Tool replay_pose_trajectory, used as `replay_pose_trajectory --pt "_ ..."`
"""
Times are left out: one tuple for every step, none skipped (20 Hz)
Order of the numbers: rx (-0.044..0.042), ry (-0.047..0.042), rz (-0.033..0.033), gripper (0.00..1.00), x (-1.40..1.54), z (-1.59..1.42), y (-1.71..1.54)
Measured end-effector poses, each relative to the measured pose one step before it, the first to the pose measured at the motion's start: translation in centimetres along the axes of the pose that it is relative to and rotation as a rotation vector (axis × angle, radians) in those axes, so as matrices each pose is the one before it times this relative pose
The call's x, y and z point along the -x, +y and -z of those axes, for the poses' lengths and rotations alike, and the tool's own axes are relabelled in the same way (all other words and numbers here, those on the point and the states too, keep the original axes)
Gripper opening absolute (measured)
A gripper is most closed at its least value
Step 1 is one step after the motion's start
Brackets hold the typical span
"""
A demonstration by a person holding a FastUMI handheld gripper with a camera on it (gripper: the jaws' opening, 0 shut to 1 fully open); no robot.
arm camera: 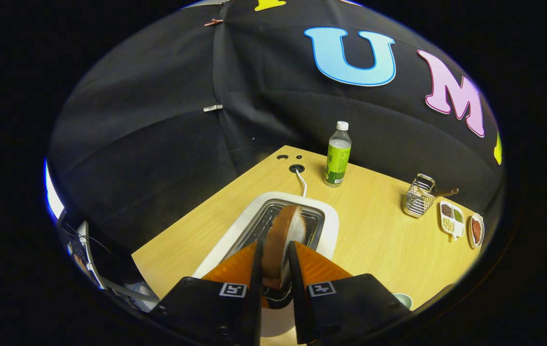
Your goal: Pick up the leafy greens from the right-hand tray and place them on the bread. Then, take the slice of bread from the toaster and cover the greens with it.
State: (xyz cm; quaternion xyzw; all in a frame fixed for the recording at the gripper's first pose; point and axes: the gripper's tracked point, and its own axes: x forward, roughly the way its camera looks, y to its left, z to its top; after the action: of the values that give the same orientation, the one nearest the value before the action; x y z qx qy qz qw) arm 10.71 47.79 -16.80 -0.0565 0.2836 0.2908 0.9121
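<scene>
A slice of bread (283, 235) with a brown crust stands on edge between my fingers, lifted just above the slot of the white toaster (331, 221). My gripper (273, 250) is shut on the slice, one finger pressing each flat side. The toaster sits on the wooden table (196, 230) directly below and ahead of the fingers, its white cord running back to a hole in the table. The lower end of the slice is hidden between the fingers.
Beyond the toaster stands a plastic bottle (338, 154) with a green label. To the right are a wire rack (418, 196), a small white divided dish (452, 218) of beans and a red-filled saucer (476, 229). A pale bowl rim (403, 300) shows beside the right finger.
</scene>
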Motion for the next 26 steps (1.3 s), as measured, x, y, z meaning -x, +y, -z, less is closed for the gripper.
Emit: replay_pose_trajectory --pt "-0.00079 0.00386 -0.00093 0.23 0.131 -0.199 -0.173" --pt "-0.00218 0.00921 -0.01106 0.2 -0.057 0.204 0.227" --pt "-0.00396 0.00541 -0.0009 0.18 0.151 -0.038 -0.162" --pt "-0.00637 0.00551 -0.00353 0.17 0.186 -0.127 -0.157" --pt "-0.00849 0.00443 -0.00785 0.15 -0.048 -0.005 0.052" --pt "-0.0133 0.00516 -0.00697 0.15 0.315 -0.042 -0.007" --pt "-0.01076 -0.00066 -0.00468 0.13 0.35 -0.362 0.061" --pt "-0.00789 -0.00269 -0.01081 0.13 0.344 -0.386 0.043" --pt "-0.00815 -0.01278 -0.01041 0.13 0.588 -0.771 0.02" --pt "-0.00605 -0.01279 -0.00725 0.14 0.51 -0.646 0.001" --pt "-0.00879 -0.02362 -0.00853 0.14 0.817 -1.158 0.027" --pt "-0.00433 -0.01523 -0.00274 0.13 0.543 -0.735 -0.107" --pt "-0.00688 -0.01642 -0.00215 0.14 0.806 -0.824 -0.126" --pt "-0.00566 -0.01404 -0.00179 0.13 0.836 -0.692 -0.149" --pt "-0.00156 -0.01929 0.00366 0.14 0.796 -0.9 -0.273" --pt "0.0007 -0.02274 0.00262 0.13 0.814 -0.954 -0.342" --pt "-0.00031 -0.02462 0.005 0.14 0.799 -0.988 -0.386" --pt "0.00264 -0.02089 0.0051 0.13 0.774 -0.727 -0.372" --pt "-0.00293 -0.01521 -0.00147 0.13 0.72 -0.677 -0.394" --pt "-0.00579 -0.01425 -0.00048 0.13 0.764 -0.469 -0.353" --pt "-0.00421 -0.01373 0.00921 0.13 0.706 -0.344 -0.707" --pt "-0.00257 -0.0094 0.01371 0.13 0.631 -0.089 -0.949" --pt "-0.00357 -0.00383 0.02119 0.13 0.676 0.067 -1.174" --pt "-0.00808 0.00223 0.01396 0.13 0.493 0.35 -0.804" --pt "-0.01248 0.00533 0.01113 0.13 0.399 0.587 -1.003" --pt "-0.01228 0.00655 0.01308 0.13 0.432 0.587 -0.892"
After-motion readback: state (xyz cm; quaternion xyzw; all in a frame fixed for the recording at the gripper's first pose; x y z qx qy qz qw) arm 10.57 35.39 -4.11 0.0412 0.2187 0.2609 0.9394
